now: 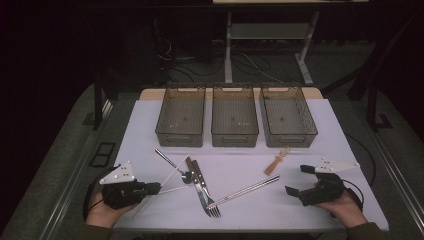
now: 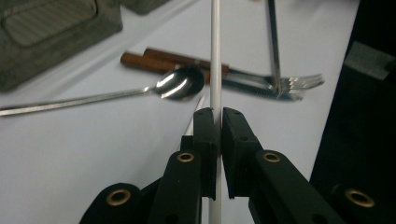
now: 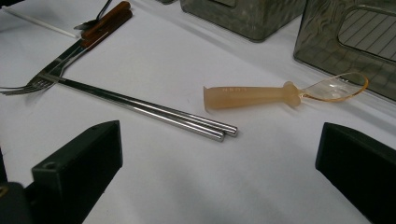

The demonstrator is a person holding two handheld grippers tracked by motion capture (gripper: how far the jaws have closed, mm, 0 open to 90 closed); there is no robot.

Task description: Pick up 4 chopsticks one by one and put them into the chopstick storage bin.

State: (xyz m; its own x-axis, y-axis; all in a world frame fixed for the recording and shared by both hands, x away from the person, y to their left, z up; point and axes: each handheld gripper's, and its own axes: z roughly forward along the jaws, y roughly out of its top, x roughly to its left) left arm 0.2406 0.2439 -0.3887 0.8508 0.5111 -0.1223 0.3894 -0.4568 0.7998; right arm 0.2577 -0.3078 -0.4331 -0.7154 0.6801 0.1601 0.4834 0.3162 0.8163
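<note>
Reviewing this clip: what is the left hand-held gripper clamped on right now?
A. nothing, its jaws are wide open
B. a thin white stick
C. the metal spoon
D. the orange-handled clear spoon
B. In the left gripper view, the left hand-held gripper has its jaws closed on the thin white stick, while the metal spoon lies on the table beyond it.

Overhead view; two close, table-level views

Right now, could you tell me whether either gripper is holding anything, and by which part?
The left gripper is shut on a white chopstick, pinching it partway along its shaft. The right gripper is open and holds nothing.
</note>
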